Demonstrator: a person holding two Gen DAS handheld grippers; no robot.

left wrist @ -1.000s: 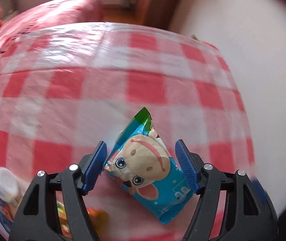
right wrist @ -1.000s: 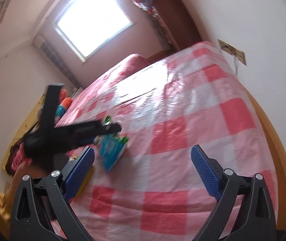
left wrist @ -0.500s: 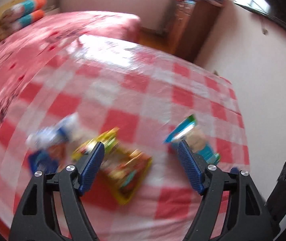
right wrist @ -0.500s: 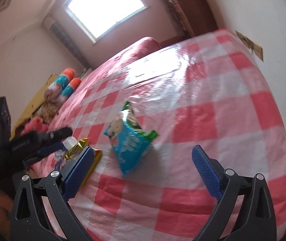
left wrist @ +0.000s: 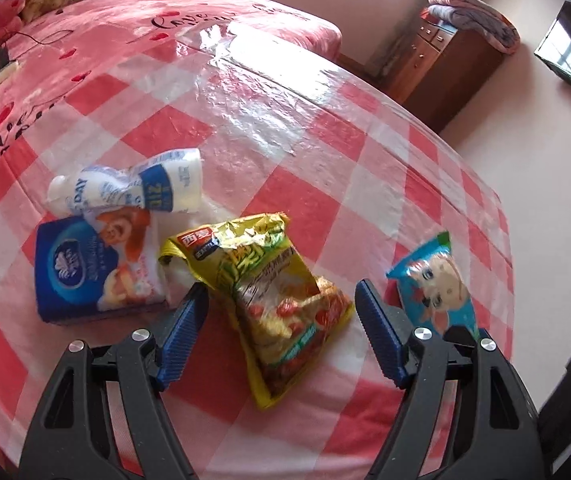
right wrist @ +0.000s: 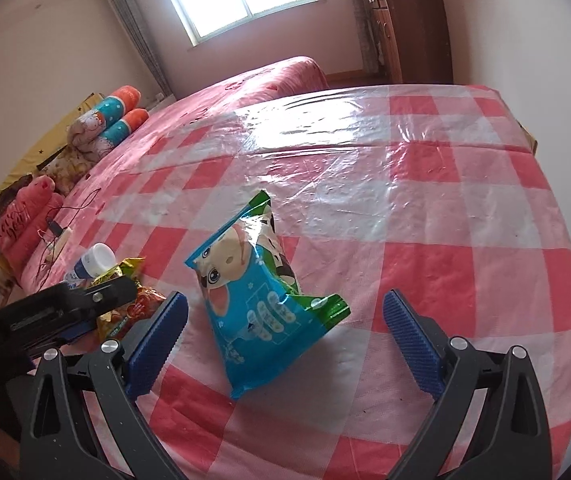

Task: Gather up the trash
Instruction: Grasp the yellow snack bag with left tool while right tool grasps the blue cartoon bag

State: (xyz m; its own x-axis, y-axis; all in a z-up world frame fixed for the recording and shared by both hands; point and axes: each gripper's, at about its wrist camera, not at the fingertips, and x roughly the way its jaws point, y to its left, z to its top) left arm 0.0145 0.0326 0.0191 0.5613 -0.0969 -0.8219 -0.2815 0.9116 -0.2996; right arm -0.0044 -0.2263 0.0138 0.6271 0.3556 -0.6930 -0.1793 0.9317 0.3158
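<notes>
Yellow noodle packet (left wrist: 281, 304) now sits between my left gripper's (left wrist: 281, 334) parted jaws, swung off the blue snack bag (right wrist: 253, 300), which my right gripper (right wrist: 285, 334), also agape, frames.

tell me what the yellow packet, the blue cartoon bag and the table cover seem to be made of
Yellow packet: thin glossy plastic film, crinkled, torn open at the top.
Blue cartoon bag: shiny printed film; green metallic-looking edges suggest foil laminate.
Table cover: checked cloth, apparently under clear wrinkled plastic sheet, judging by glare.
</notes>
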